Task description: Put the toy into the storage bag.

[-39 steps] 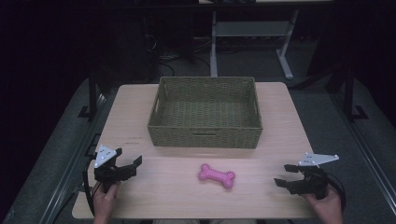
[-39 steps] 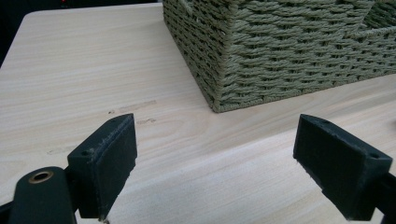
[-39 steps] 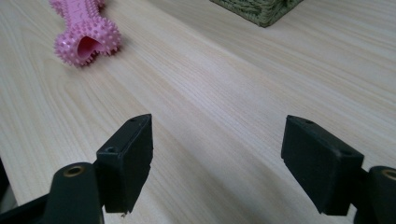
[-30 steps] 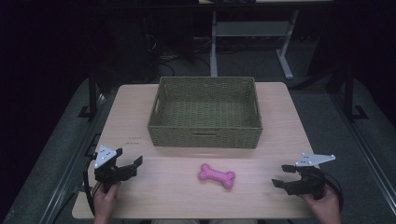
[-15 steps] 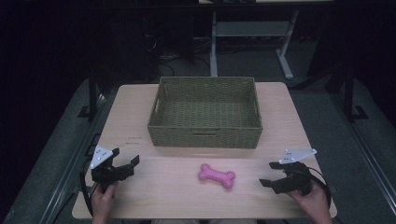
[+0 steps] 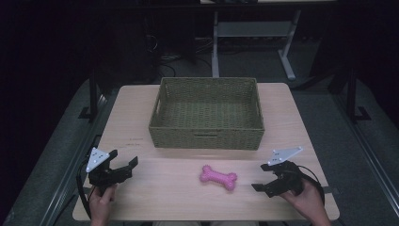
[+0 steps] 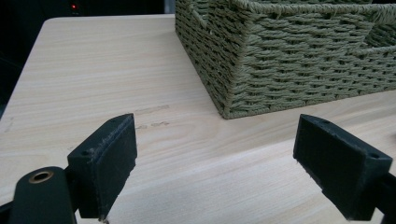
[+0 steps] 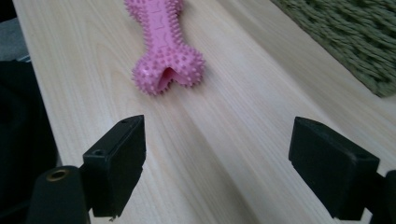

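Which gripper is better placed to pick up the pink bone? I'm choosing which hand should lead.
Right. The right gripper sits close beside the pink bone, jaws open and aimed at its end. The left gripper is farther off, facing the basket.

My right gripper has moved left across the table, from near the right edge toward the pink bone toy. It now sits just right of the toy, apart from it. Its jaws have just been opening and stand wide, with nothing between them. In the right gripper view the toy lies ahead of my jaws.
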A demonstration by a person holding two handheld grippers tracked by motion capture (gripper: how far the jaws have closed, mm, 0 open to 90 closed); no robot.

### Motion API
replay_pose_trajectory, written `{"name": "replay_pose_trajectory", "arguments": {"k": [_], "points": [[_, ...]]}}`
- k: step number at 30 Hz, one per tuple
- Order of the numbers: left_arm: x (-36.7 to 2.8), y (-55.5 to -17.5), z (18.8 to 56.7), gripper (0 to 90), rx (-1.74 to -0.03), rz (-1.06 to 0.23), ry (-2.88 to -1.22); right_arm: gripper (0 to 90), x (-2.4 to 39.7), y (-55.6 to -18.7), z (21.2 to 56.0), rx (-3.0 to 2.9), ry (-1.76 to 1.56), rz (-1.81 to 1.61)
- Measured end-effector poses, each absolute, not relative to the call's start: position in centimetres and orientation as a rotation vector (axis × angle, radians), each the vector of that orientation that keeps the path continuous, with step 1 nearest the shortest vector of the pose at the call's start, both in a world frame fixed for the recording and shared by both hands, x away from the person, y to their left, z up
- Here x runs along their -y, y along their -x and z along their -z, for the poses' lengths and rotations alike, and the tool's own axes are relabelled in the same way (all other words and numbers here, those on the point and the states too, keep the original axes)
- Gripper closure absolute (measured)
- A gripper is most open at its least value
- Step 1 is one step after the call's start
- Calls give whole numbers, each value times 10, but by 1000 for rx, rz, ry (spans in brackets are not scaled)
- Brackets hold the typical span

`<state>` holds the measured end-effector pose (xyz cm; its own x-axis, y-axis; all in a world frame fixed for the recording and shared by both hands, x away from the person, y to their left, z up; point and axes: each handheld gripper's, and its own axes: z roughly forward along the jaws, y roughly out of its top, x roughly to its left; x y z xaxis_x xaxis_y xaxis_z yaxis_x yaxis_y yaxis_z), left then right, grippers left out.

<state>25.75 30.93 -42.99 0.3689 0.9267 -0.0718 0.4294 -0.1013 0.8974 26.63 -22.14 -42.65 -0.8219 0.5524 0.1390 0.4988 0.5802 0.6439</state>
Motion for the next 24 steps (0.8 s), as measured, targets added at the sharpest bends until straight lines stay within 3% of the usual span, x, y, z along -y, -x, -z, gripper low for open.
{"name": "replay_pose_trajectory", "arguments": {"k": [24], "points": [[-308,-258,432,130,-1205,-660,-1722,165,165,-282,406,-2902,-676,-1008]]}}
